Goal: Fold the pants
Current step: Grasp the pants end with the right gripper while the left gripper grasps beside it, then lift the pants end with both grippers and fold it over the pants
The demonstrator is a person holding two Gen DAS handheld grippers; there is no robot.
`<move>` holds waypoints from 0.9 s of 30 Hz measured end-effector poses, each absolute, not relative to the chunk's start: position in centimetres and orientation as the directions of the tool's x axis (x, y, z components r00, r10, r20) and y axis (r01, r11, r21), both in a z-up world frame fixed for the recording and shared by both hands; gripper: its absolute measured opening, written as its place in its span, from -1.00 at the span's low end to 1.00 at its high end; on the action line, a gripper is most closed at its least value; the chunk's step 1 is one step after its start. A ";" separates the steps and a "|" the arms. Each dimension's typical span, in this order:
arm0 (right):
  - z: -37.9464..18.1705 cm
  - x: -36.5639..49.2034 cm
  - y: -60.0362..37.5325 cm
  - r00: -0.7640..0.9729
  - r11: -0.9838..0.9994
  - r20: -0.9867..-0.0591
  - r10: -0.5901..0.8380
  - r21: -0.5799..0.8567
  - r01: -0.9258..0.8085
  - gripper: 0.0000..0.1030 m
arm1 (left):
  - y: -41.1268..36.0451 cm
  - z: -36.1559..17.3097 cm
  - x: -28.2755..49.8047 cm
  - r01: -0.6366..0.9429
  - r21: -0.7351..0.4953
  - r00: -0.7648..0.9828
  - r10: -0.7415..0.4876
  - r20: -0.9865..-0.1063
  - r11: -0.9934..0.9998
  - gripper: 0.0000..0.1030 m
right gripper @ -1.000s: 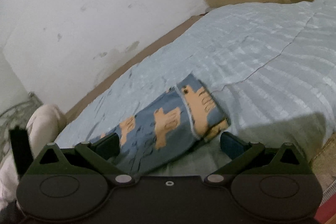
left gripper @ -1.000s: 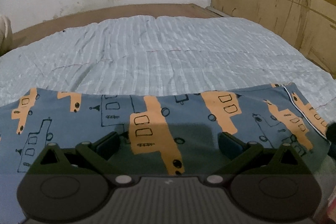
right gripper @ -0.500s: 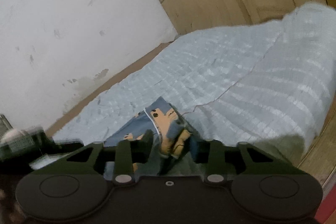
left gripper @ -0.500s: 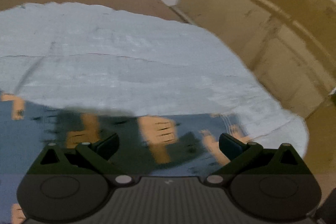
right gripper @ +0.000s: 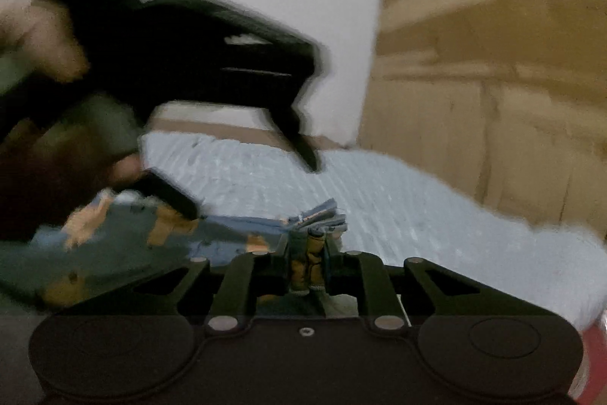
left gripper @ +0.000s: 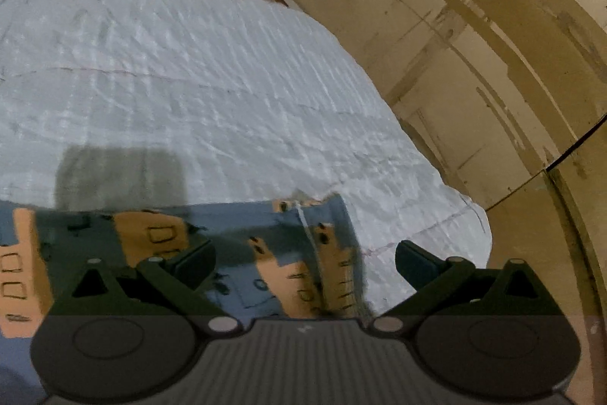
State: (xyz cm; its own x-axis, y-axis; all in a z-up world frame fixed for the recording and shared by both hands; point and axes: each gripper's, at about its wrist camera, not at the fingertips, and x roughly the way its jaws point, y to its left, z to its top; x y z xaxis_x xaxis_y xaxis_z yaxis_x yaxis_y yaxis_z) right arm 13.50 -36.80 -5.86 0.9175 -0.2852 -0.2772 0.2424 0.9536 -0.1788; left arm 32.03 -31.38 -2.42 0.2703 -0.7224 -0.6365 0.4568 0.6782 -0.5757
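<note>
The pants [left gripper: 235, 241] were soft and light, and I guessed they would flop and bend anywhere I let go. An end edge seemed the best place to hold them. My right gripper [right gripper: 308, 262] had its jaws squeezed tight on a bunched end of the pants. My left gripper [left gripper: 303, 262] had its jaws wide apart, holding nothing, just over the cloth. The pants were blue with orange buses and black line drawings. They lay flat on the pale blue bed cover [left gripper: 212, 74], near its front edge.
</note>
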 end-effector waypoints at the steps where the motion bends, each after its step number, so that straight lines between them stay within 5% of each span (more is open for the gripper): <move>1: -6.1 13.5 -36.2 0.921 0.950 -0.271 -0.282 -0.216 0.227 -0.69 | -31.7 -2.5 32.1 0.464 -0.576 0.260 -0.725 -0.638 0.673 0.98; 10: -7.6 13.5 -33.1 0.934 0.900 -0.238 -0.267 -0.407 0.154 -0.69 | -33.7 -2.4 32.1 0.475 -0.462 0.302 -0.632 -0.714 0.749 0.70; 13: -8.0 13.6 -32.5 0.934 0.885 -0.233 -0.269 -0.442 0.145 -0.69 | -34.1 -2.5 31.9 0.489 -0.427 0.300 -0.607 -0.736 0.760 0.47; 18: -8.2 13.5 -32.1 0.936 0.880 -0.231 -0.267 -0.455 0.139 -0.69 | -34.0 -2.3 31.5 0.484 -0.431 0.301 -0.608 -0.735 0.761 -0.17; 20: -8.2 13.6 -32.0 0.936 0.879 -0.228 -0.268 -0.456 0.141 -0.69 | -34.0 -2.1 31.5 0.479 -0.439 0.299 -0.612 -0.732 0.760 -0.67; 27: -8.5 13.6 -31.5 0.941 0.856 -0.175 -0.289 -0.487 0.172 -0.69 | -33.4 0.5 30.5 0.488 -0.432 0.345 -0.622 -0.703 0.759 -0.79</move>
